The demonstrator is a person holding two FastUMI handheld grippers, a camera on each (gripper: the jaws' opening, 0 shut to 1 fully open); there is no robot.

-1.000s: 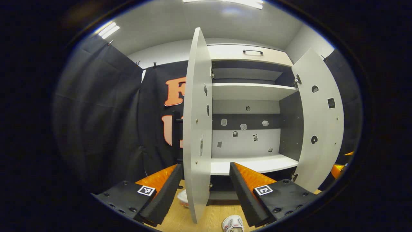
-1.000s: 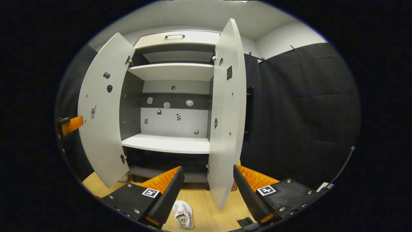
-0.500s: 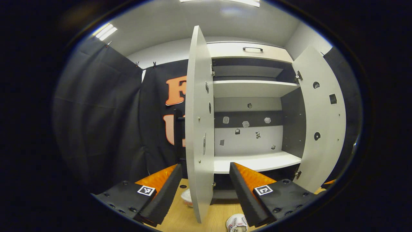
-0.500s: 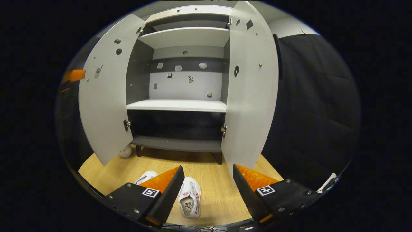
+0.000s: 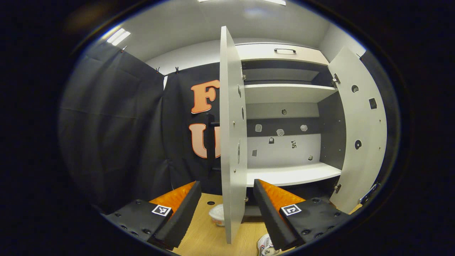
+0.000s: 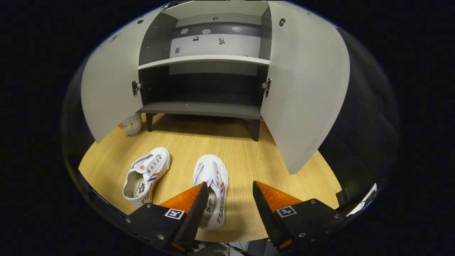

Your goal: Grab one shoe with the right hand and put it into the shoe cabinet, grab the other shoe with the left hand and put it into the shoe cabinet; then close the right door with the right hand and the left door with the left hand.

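Note:
Two white shoes lie on the wooden floor in the right gripper view: the right shoe (image 6: 212, 185) just ahead of my right gripper (image 6: 229, 190), the left shoe (image 6: 146, 175) a little apart from it. My right gripper is open above the floor, its left finger over the right shoe's heel. The shoe cabinet (image 6: 202, 108) stands behind with the left door (image 6: 110, 89) and right door (image 6: 305, 89) swung wide. My left gripper (image 5: 225, 190) is open and raised, facing the left door's edge (image 5: 233, 142). A shoe's tip (image 5: 265, 246) peeks at the bottom.
A small plush toy (image 6: 132, 124) sits on the floor by the cabinet's left leg; in the left gripper view a small white thing (image 5: 217, 215) lies behind the door. Inside are a white middle shelf (image 5: 291, 174) and a grey bottom shelf (image 6: 202, 108). Black cloth hangs on both sides.
My right gripper has tilted down and dropped toward the floor, bringing both shoes into view close ahead. My left gripper has shifted slightly, the door edge sliding right in its view.

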